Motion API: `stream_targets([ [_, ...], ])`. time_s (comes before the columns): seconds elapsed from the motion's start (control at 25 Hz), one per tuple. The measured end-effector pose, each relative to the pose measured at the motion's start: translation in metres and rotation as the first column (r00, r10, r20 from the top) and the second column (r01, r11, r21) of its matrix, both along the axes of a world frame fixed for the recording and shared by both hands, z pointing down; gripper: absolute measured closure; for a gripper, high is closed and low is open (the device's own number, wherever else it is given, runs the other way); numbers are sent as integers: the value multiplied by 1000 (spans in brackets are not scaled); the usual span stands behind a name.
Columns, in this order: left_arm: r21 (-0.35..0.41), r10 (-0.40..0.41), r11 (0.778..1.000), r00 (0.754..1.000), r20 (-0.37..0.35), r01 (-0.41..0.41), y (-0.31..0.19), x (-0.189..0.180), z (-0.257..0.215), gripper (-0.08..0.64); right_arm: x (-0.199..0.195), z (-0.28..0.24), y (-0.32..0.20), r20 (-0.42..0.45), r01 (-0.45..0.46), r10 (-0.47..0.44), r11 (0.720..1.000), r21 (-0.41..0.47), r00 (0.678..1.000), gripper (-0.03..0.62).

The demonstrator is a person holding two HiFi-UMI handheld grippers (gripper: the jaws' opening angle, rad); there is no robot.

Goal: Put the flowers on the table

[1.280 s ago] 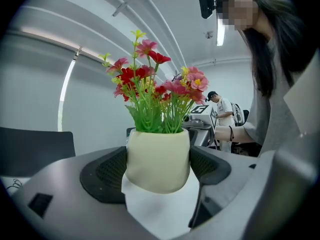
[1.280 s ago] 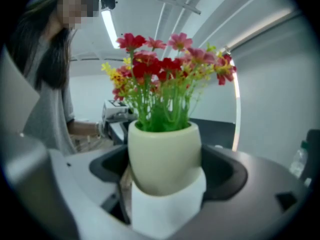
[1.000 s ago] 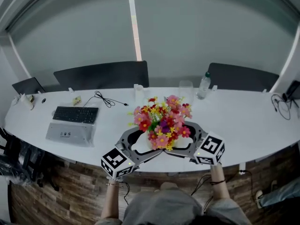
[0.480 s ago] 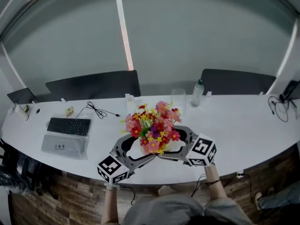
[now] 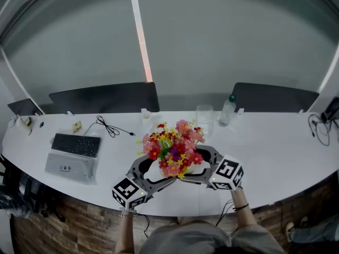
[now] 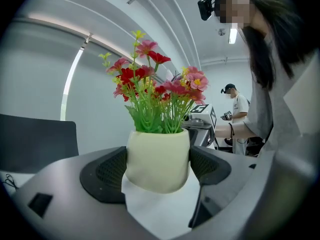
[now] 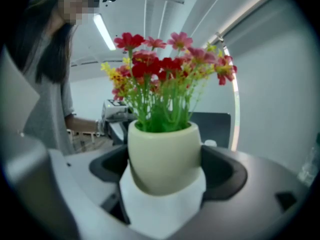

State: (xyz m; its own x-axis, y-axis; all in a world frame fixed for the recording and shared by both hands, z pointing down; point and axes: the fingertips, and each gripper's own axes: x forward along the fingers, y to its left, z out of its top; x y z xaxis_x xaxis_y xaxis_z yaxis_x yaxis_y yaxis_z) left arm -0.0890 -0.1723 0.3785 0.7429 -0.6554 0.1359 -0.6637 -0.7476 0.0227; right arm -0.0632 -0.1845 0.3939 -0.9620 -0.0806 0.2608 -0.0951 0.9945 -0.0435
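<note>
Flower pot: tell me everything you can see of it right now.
The flower pot is a smooth, cream, rounded pot, ceramic by its look, roughly upright, holding red, pink and yellow flowers on green stems. The left gripper and right gripper each clamp its sides over the white table; whether its base touches is unclear.

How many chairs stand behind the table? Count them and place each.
3. Far-left chair at the picture's edge, left chair behind the keyboard, right chair right of the bottle. A dark shape at the right edge may be a fourth.
</note>
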Motion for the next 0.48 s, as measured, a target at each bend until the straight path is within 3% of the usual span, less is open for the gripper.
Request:
stream_targets([
  [0.48,-75,8,997,1000,-6,-9,-36,-14,42,155,-14,40,-33,-12,-13,13,998,-58,1000,143],
])
